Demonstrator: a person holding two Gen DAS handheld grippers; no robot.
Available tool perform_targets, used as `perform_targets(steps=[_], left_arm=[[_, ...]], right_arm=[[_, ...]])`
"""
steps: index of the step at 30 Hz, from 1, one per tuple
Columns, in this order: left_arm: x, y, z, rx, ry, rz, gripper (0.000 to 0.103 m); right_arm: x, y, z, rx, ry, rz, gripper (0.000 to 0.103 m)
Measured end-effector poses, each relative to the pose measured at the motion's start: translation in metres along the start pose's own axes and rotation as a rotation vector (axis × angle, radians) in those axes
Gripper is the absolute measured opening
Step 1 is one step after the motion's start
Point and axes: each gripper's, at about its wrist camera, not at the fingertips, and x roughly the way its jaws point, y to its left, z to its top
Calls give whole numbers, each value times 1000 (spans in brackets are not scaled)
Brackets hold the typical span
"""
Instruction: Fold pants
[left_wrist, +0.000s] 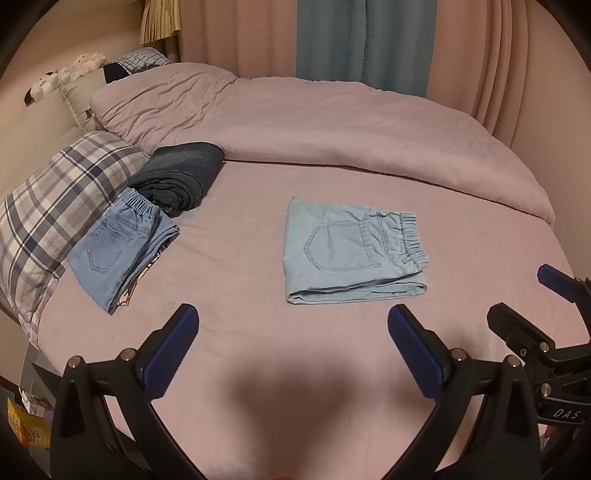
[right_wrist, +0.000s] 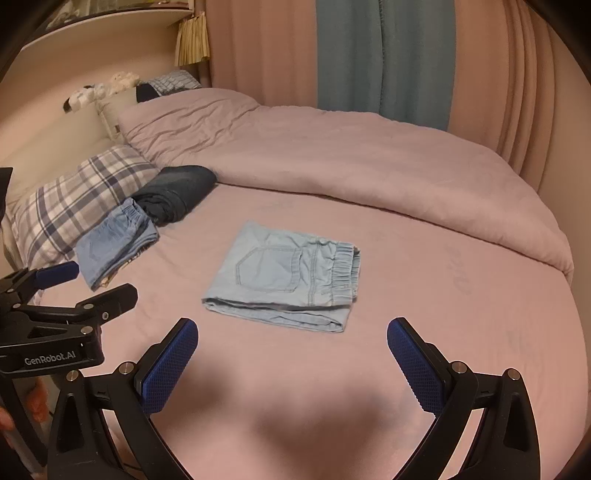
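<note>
We see the folded light-blue pants lying mid-bed on the pink sheet, their legs tucked out of sight. Our left gripper and right gripper hover nearby, jaws spread wide, empty.

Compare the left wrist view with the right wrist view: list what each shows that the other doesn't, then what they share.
Only the left wrist view shows the colourful packets on the floor at lower left, and the right gripper seen from outside.

Only the right wrist view shows the curved shelf at upper left, and the left gripper from outside.

Both show the folded light-blue pants mid-bed, a second folded denim pair, a dark folded garment and the plaid pillow. Both grippers are open and empty.
</note>
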Motion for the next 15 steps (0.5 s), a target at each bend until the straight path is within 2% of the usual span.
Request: perform_targets(steps=[15], left_arm=[[3, 2, 2, 11, 0, 1, 103]], right_arm=[[2, 6, 1, 2, 7, 0, 102]])
